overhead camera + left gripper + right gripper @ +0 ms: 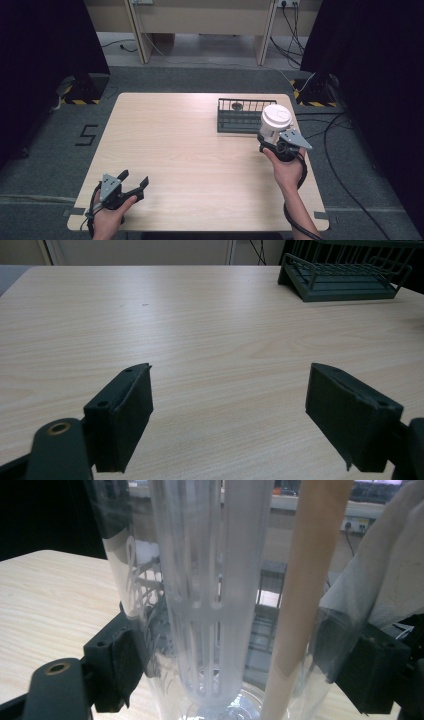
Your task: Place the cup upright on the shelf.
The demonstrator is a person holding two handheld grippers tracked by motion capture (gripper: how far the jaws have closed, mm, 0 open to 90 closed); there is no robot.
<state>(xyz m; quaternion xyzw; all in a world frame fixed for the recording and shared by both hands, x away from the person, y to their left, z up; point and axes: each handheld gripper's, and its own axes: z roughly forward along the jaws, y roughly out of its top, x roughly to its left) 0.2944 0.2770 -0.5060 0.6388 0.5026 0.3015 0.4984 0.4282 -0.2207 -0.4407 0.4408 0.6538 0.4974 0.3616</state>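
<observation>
My right gripper (pixel 270 143) is shut on a clear tumbler (pixel 275 121) with a white lid, at the right side of the table (pixel 190 150), just beside the rack's right end. In the right gripper view the tumbler (pixel 200 580) sits between both black jaws of my right gripper (pixel 235 647); inside it I see a white slotted insert, a beige strip and some crumpled white paper. Whether its base rests on the table I cannot tell. My left gripper (pixel 134 178) lies low at the table's near left, open, and nothing sits between the jaws of the left gripper (pixel 230 385).
A dark wire rack (pixel 240 116) stands at the back right of the table, with a small round thing inside; the rack (pixel 345 275) also shows far off in the left gripper view. Cables and striped stand bases lie on the floor around the table.
</observation>
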